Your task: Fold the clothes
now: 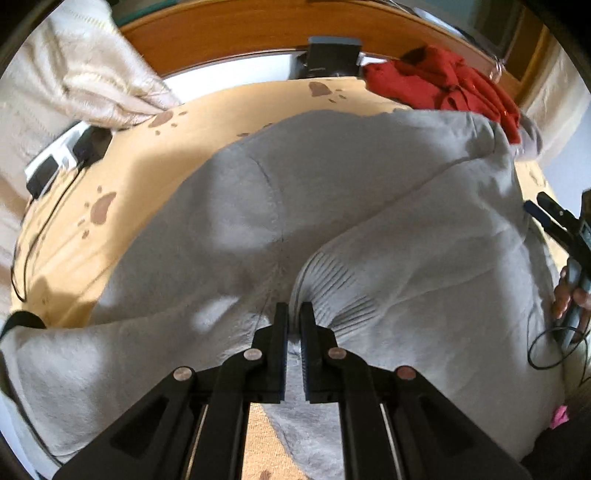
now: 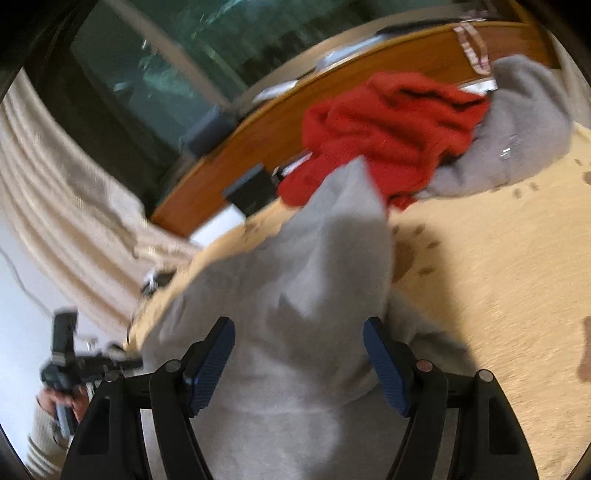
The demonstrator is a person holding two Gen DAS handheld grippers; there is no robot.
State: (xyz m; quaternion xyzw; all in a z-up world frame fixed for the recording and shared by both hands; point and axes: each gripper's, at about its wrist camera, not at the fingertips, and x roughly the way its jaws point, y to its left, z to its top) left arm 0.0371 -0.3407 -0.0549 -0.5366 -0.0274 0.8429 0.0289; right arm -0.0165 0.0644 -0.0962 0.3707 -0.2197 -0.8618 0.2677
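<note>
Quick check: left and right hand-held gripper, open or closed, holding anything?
Left hand-held gripper: closed, pinching the ribbed edge of the grey sweater.
Right hand-held gripper: open, holding nothing; grey fabric lies between its fingers.

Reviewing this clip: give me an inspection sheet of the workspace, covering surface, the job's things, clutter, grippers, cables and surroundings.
Surface: bed with a cream bedspread printed with brown paw marks.
Job's things: grey sweater spread over the bed, its ribbed cuff bunched near the front; red garment crumpled at the far edge; another grey garment beside it.
Clutter: small dark devices on the bedspread's left edge; a pink scrap at lower right.
Grippers: left hand-held gripper pinched on the sweater by the cuff; right hand-held gripper open above the sweater, blurred.
Cables: black cable running from the devices along the bed's left side.
Surroundings: wooden headboard, pale curtain, dark window.
</note>
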